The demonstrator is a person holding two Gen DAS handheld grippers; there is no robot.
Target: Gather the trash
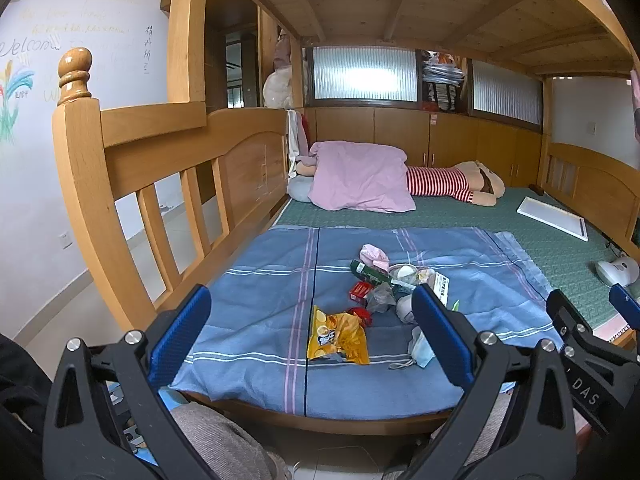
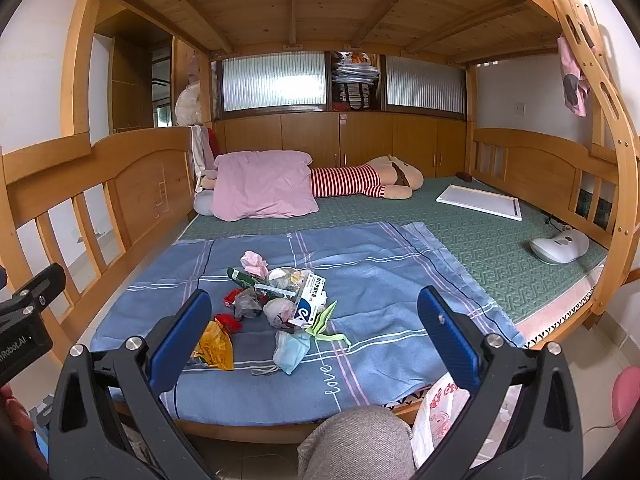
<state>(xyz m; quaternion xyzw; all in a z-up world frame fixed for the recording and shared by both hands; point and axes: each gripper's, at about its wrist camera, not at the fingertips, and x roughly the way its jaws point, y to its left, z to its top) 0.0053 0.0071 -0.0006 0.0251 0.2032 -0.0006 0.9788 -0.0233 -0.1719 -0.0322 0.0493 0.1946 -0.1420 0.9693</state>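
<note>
Both tongs hang just off the near edge of the bed, empty, jaws spread wide. Nearest the left gripper is the yellow chip bag, lying flat on the blue sheet, long side running away from the edge, pretty much dead ahead between the fingers. The right gripper lines up more with the blue face mask, just right of the bag. Farther in sits the rest of the trash pile, mid-sheet. I'd guess left goes for the bag.
</note>
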